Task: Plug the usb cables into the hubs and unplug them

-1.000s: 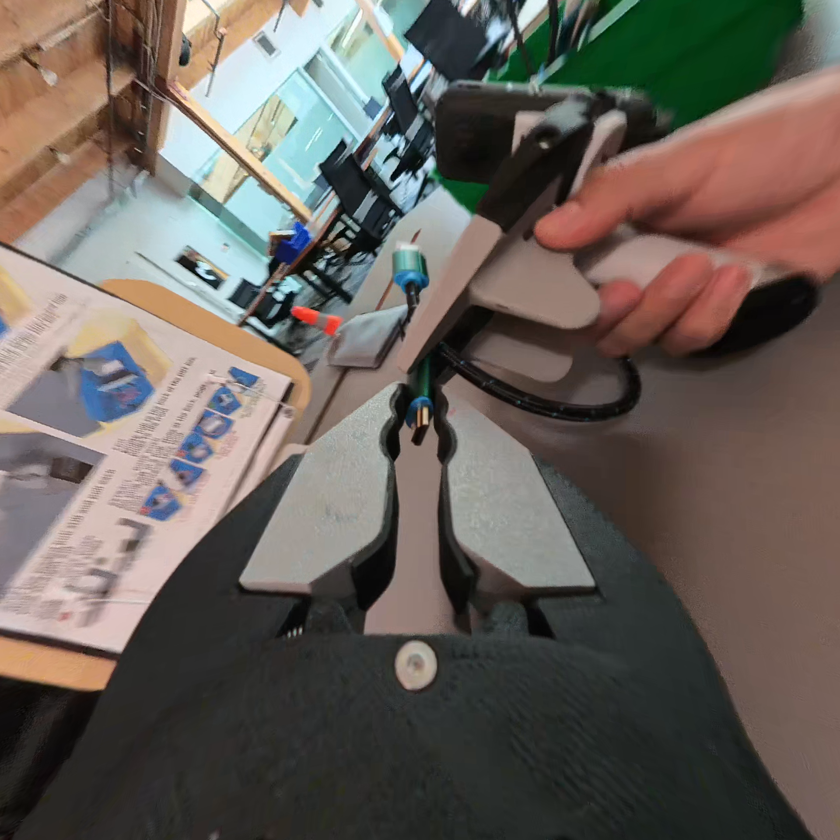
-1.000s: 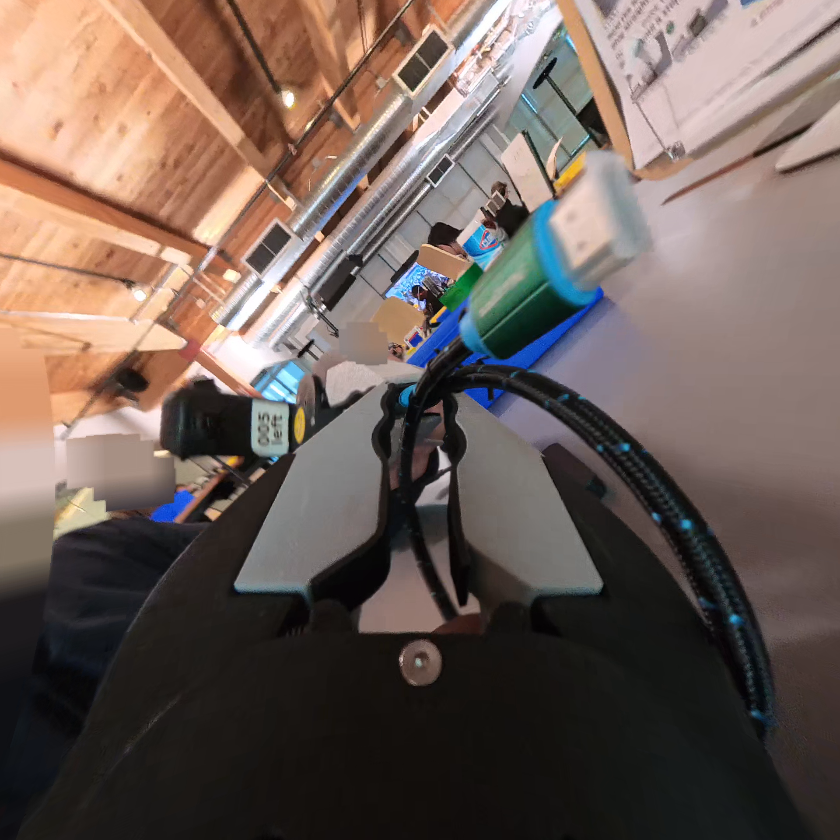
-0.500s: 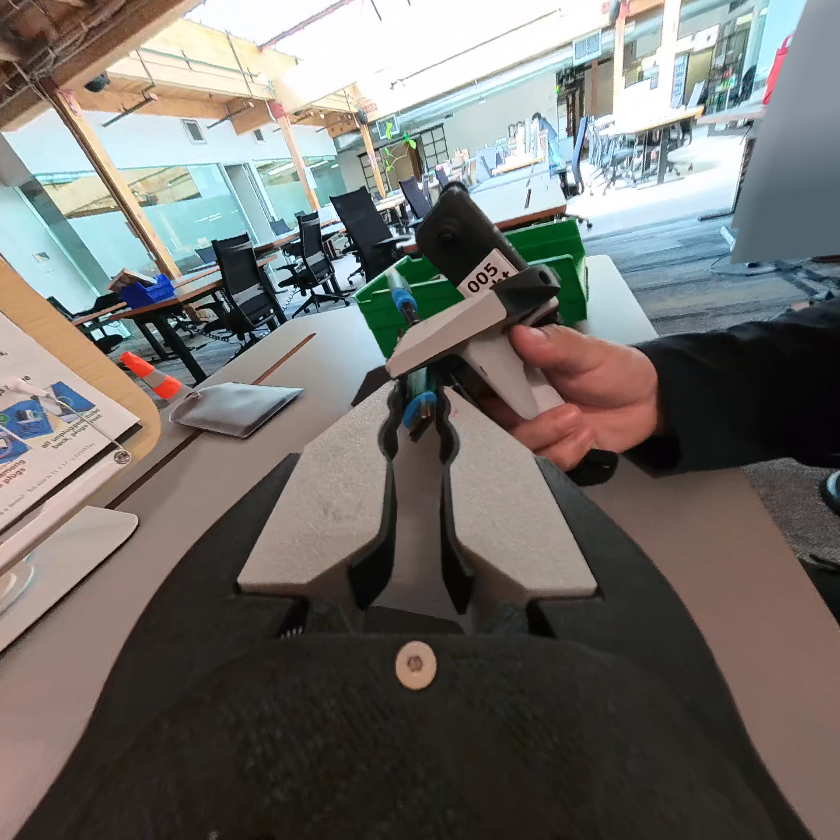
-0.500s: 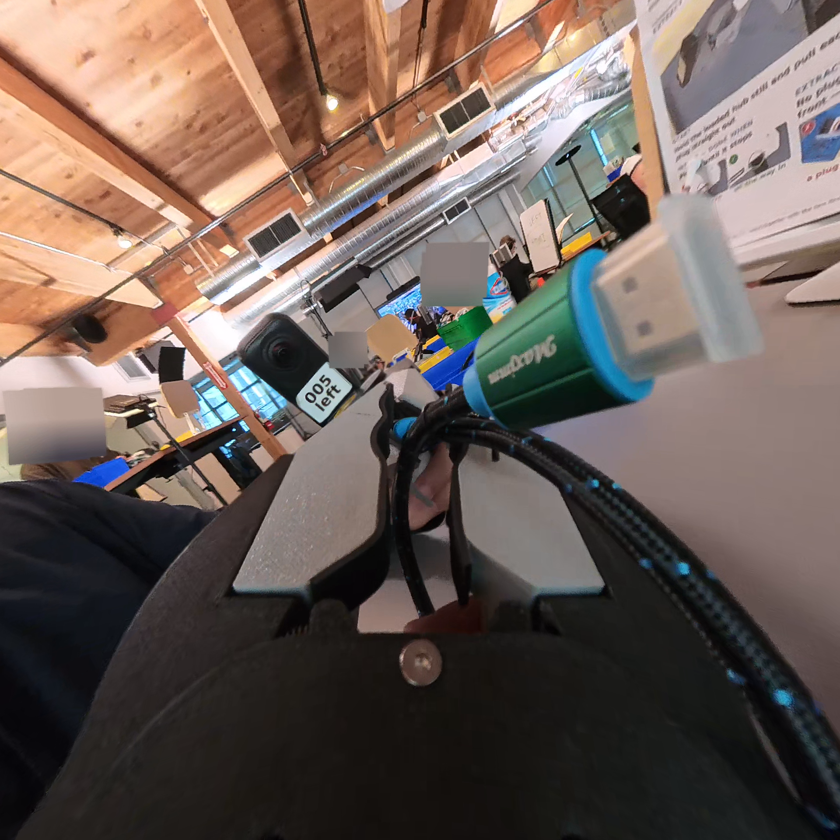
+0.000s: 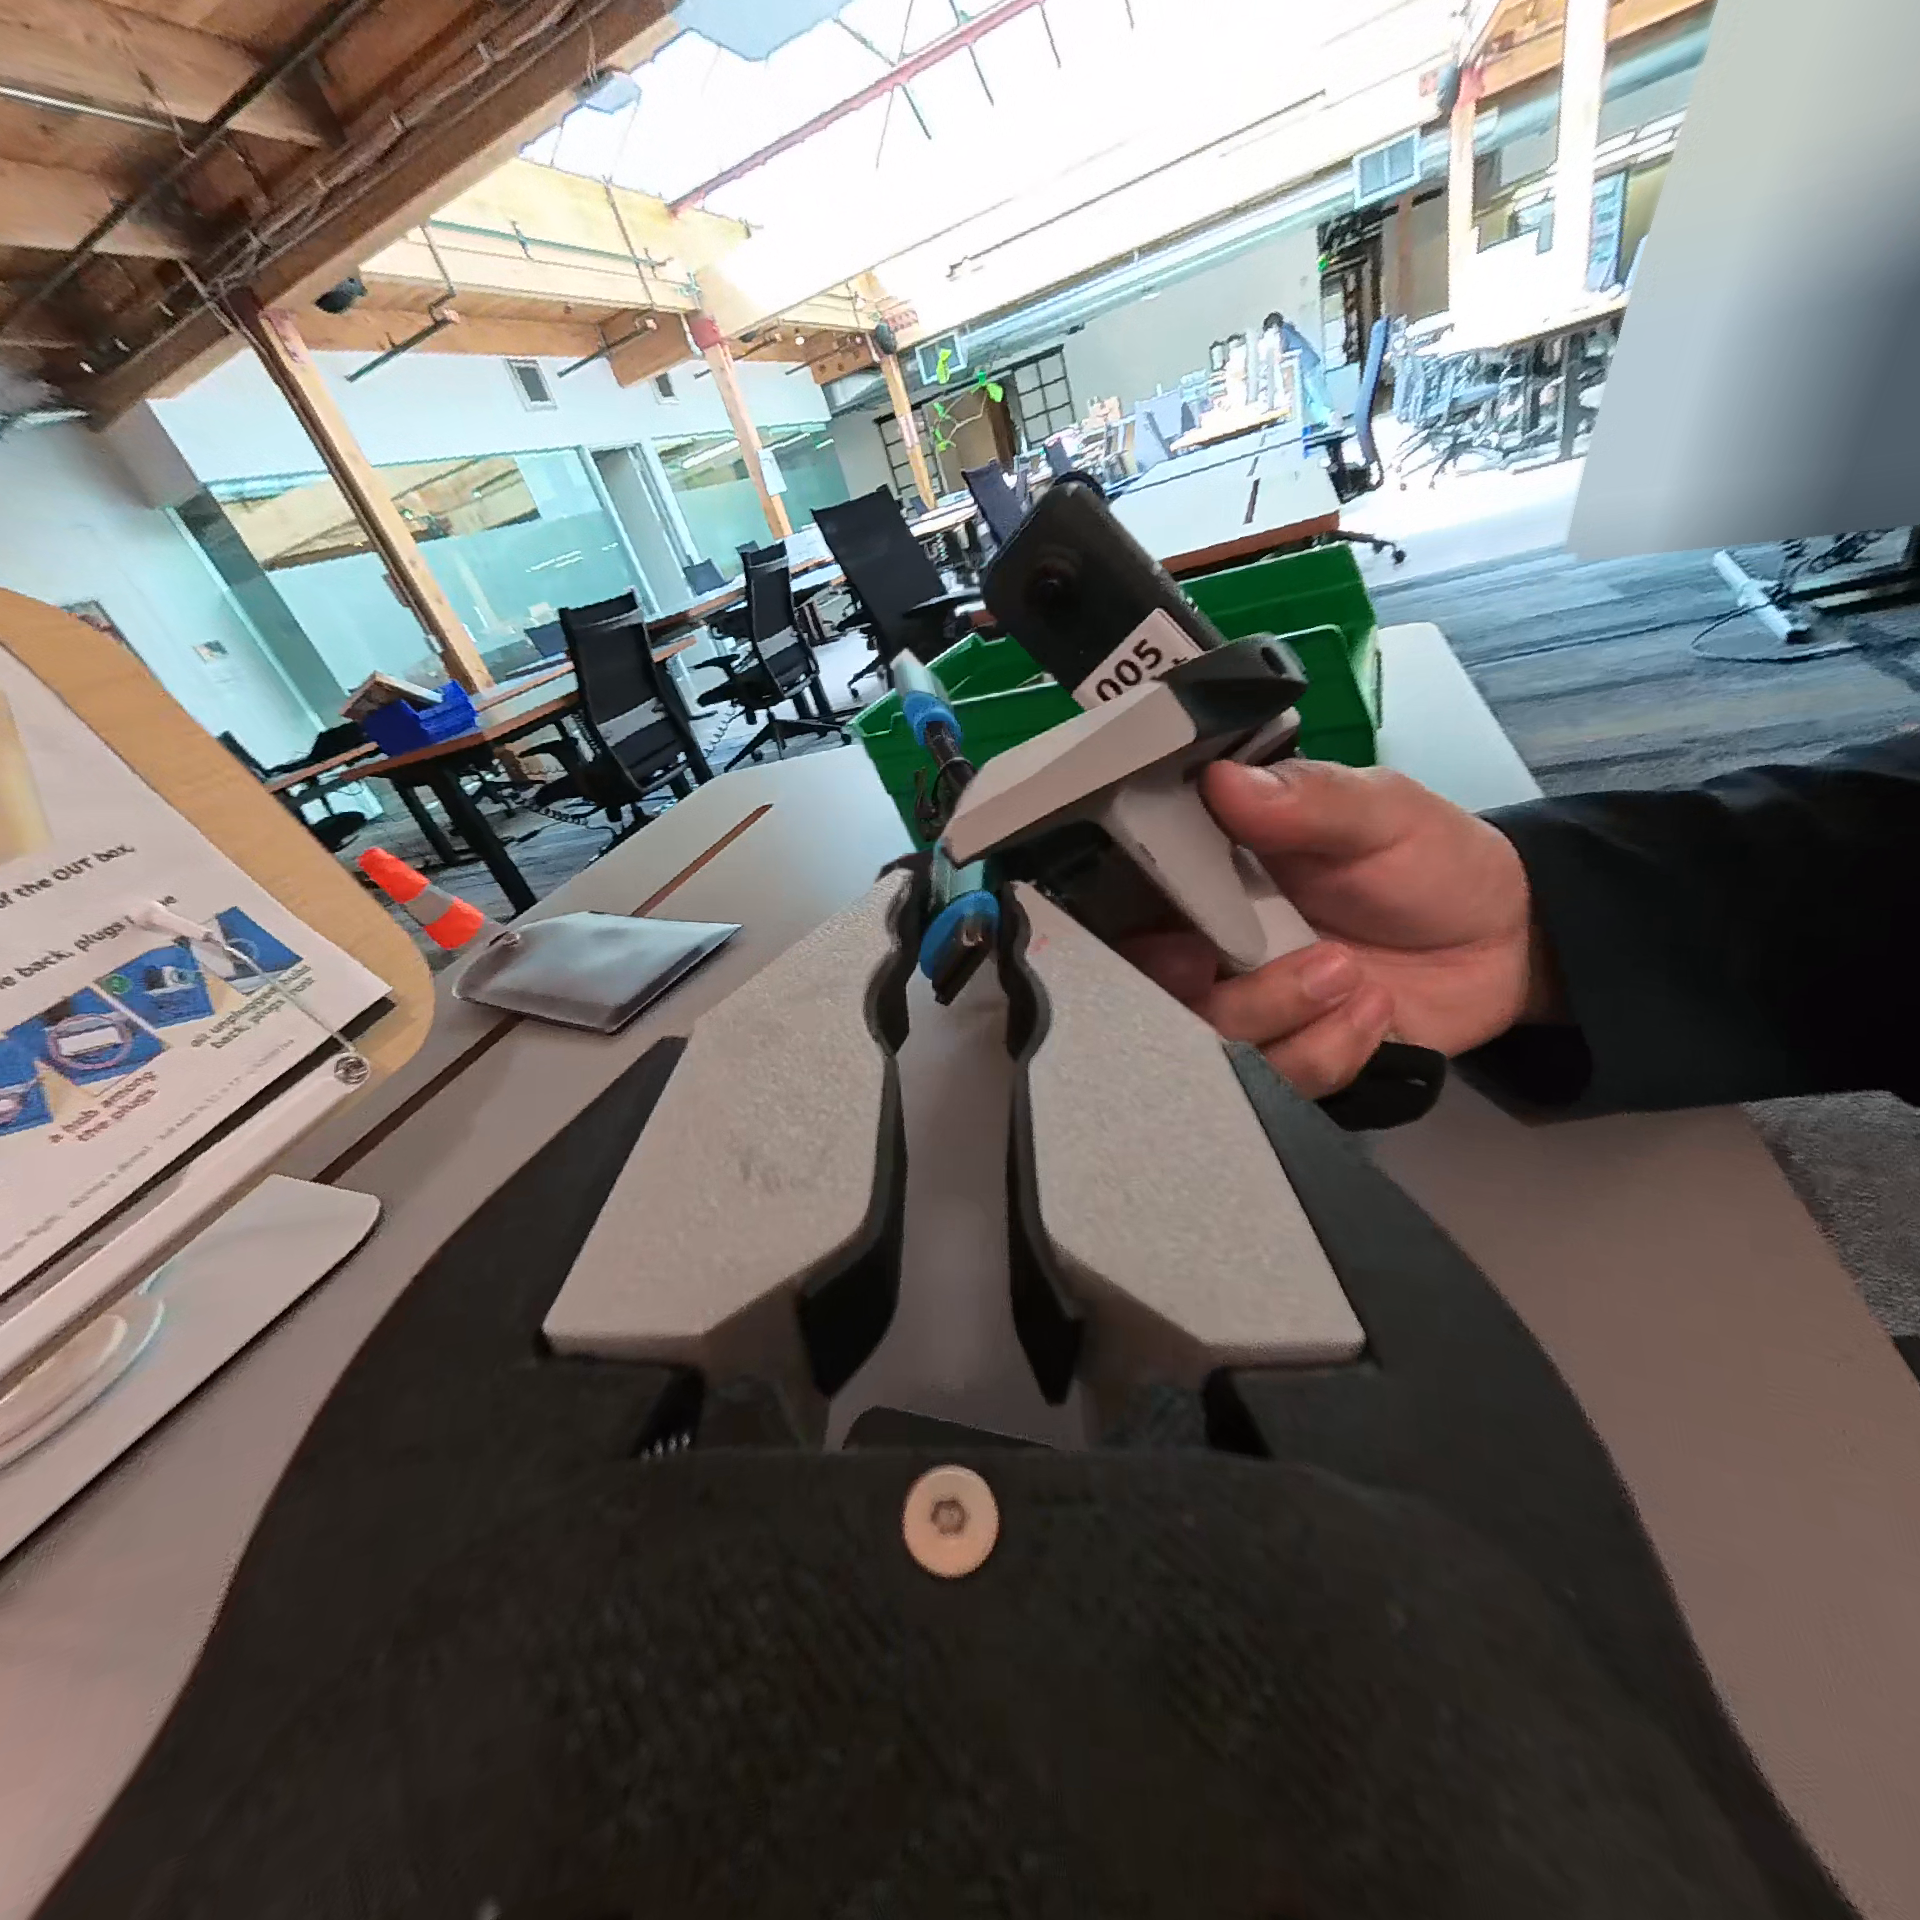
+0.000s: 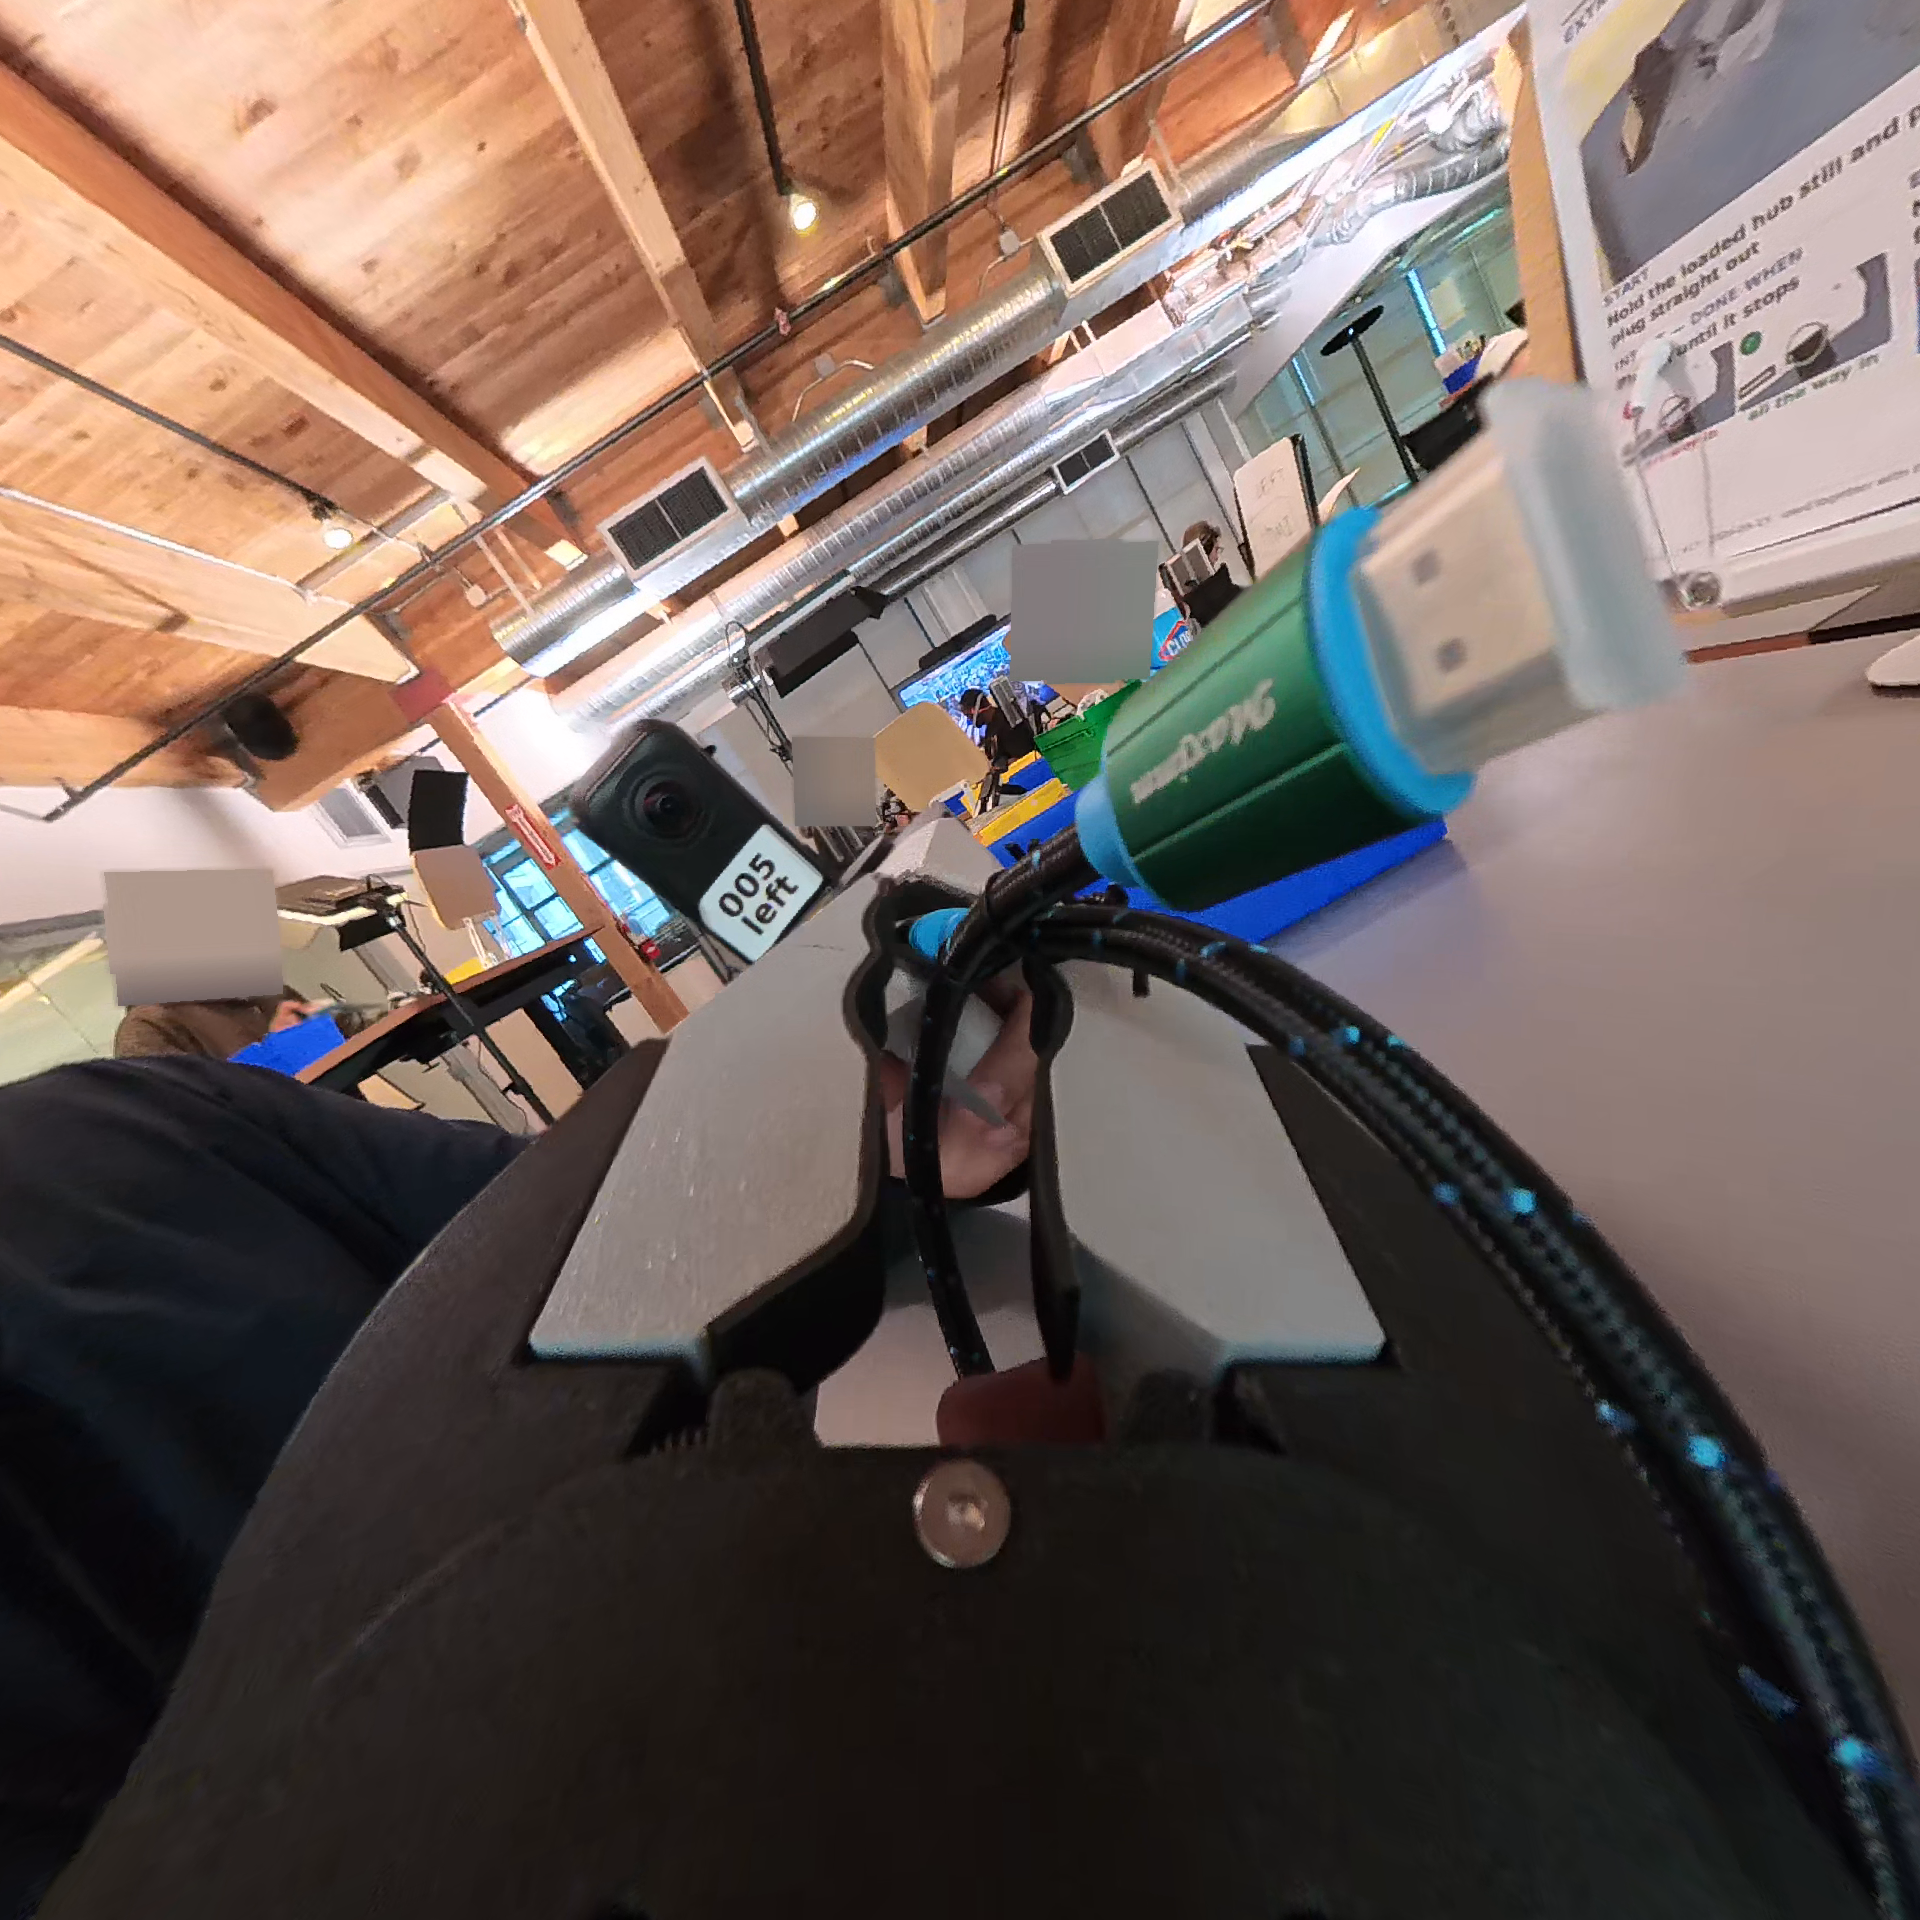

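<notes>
A black braided cable (image 6: 1507,1195) with blue flecks has green plugs with blue collars. My right gripper (image 6: 956,961) is shut on the looped cable, which runs between its fingers. One plug (image 6: 1299,727), with a clear cap over its metal end, sticks up to the right of the tips. My left gripper (image 5: 958,951) faces the right one, tips almost touching it. It is shut on the other plug (image 5: 956,930). In the left wrist view a hand (image 5: 1371,914) holds the right gripper, whose finger (image 5: 1081,764) lies just above the left tips.
Both grippers hover over a grey table (image 5: 1558,1403). A green bin (image 5: 1309,613) stands behind the right gripper. A grey pouch (image 5: 603,961) and an orange cone (image 5: 426,899) lie at the left. A printed sheet on a wooden board (image 5: 156,997) stands at the near left. Both grippers' tips are close together, under 4 cm apart.
Both views have swung from a steep tilt to nearly level. The two grippers have stayed tip to tip, with the cable and plug still held. The capped plug now looms larger and farther right.
</notes>
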The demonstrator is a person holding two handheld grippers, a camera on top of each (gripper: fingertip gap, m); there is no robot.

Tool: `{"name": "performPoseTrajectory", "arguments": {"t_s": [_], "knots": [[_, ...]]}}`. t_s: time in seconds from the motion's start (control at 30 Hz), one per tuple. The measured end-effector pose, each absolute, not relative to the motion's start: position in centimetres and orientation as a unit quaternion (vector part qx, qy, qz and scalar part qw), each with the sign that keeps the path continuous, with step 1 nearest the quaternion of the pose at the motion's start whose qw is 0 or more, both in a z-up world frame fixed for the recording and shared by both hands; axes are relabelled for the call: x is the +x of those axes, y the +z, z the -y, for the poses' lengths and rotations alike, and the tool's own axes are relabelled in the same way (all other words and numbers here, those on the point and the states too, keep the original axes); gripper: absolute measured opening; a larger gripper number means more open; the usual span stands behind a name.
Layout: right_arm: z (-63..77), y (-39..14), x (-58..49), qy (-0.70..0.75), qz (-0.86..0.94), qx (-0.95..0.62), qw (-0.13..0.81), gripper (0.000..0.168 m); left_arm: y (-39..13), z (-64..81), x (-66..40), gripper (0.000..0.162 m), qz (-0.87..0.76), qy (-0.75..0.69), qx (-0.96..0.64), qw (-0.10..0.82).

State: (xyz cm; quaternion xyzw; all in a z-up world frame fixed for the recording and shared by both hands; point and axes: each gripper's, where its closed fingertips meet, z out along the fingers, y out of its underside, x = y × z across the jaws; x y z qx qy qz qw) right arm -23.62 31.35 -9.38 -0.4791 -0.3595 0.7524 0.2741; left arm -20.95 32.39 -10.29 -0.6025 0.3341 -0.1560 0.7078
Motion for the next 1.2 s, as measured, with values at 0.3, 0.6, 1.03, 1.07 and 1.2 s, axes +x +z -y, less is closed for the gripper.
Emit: {"name": "performPoseTrajectory", "arguments": {"t_s": [0.3, 0.6, 1.03, 1.07, 1.2], "knots": [[-31.8, -10.0, -24.0, 0.743, 0.356, -0.501, 0.263, 0.02, -10.9, -32.6, -21.2, 0.012, -0.332, -0.173, -0.616, 0.694], [-33.8, -11.7, -24.3, 0.704, 0.34, -0.555, 0.284, 0.02, -11.5, -32.7, -23.1, 0.009, -0.379, -0.04, -0.618, 0.687], [-35.4, -13.4, -24.3, 0.61, 0.373, -0.6, 0.358, 0.021, -19.9, -28.5, -27.7, 0.05, -0.505, 0.061, -0.759, 0.406], [-35.2, -13.3, -24.3, 0.613, 0.375, -0.597, 0.357, 0.02, -20.0, -28.6, -28.2, 0.051, -0.514, 0.074, -0.759, 0.392], [-34.5, -13.0, -24.2, 0.615, 0.39, -0.584, 0.358, 0.02, -20.6, -29.1, -27.7, 0.064, -0.516, -0.009, -0.789, 0.333]]}}
